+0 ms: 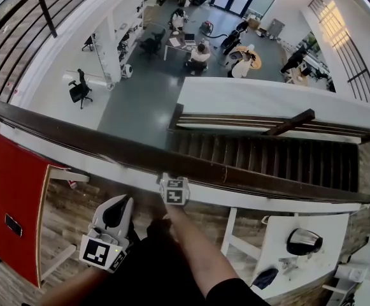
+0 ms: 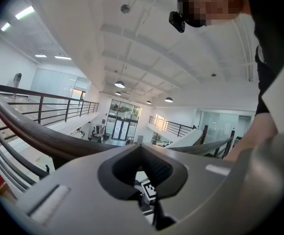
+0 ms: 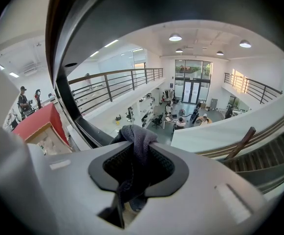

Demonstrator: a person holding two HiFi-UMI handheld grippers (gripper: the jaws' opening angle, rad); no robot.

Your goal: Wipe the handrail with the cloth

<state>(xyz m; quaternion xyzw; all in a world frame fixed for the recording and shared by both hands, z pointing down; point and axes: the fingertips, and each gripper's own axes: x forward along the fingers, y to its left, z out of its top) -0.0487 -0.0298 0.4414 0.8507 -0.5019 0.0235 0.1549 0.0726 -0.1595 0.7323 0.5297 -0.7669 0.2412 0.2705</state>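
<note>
A dark wooden handrail (image 1: 108,146) crosses the head view from the left edge down to the right. My right gripper (image 1: 173,182) is up against its near side, with the marker cube facing me. In the right gripper view the jaws are shut on a grey cloth (image 3: 136,143), which bunches up between the pads of my right gripper (image 3: 138,153), and the handrail (image 3: 132,9) arches dark and close overhead. My left gripper (image 1: 122,204) hangs lower left, short of the rail, shut with nothing in it. In its own view the left gripper (image 2: 141,148) points at the handrail (image 2: 29,131).
Beyond the rail is a drop to an atrium floor (image 1: 140,101) with desks and seated people. A staircase (image 1: 267,158) descends on the right. A red panel (image 1: 9,196) stands lower left. A white table (image 1: 280,247) sits lower right. More railing (image 1: 19,24) runs upper left.
</note>
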